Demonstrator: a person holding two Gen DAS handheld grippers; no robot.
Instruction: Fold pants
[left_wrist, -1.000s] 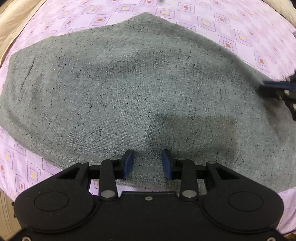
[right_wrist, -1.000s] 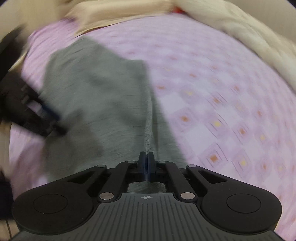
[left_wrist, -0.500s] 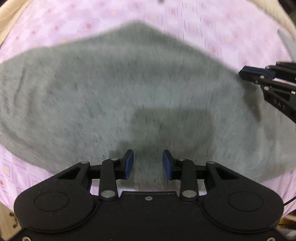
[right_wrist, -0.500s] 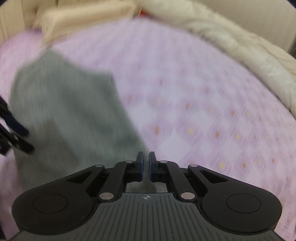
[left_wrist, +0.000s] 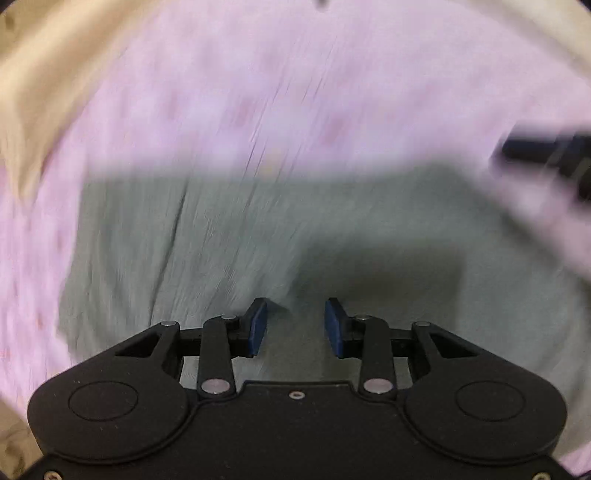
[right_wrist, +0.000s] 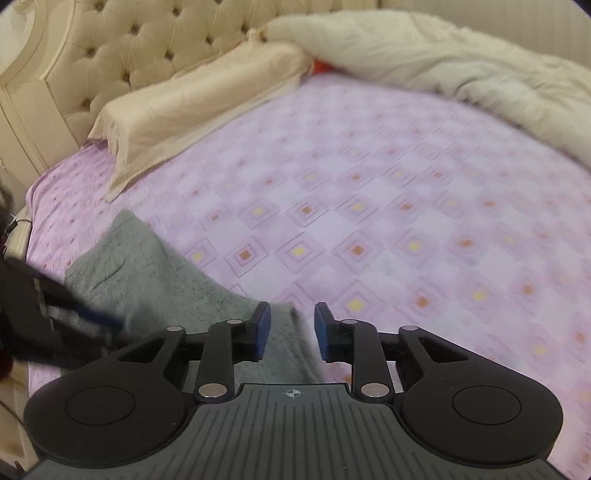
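Both claws released above the grey pants on the bed.

The right claw (right_wrist: 289, 328) has just been opening; its 2 blue pads now stand apart with the edge of the folded grey pants (right_wrist: 147, 273) showing in the gap below them, and neither pad presses on the cloth. The left claw (left_wrist: 295, 326) points down over the pants (left_wrist: 229, 236) with its jaws parted and nothing gripped; its view is smeared by motion blur. The pants lie flat on the lilac patterned bedsheet (right_wrist: 388, 206), near the left side of the bed in the right wrist view. Beyond them sit a cream pillow (right_wrist: 192, 107), a tufted headboard (right_wrist: 122, 44) and a rumpled cream duvet (right_wrist: 461, 62).
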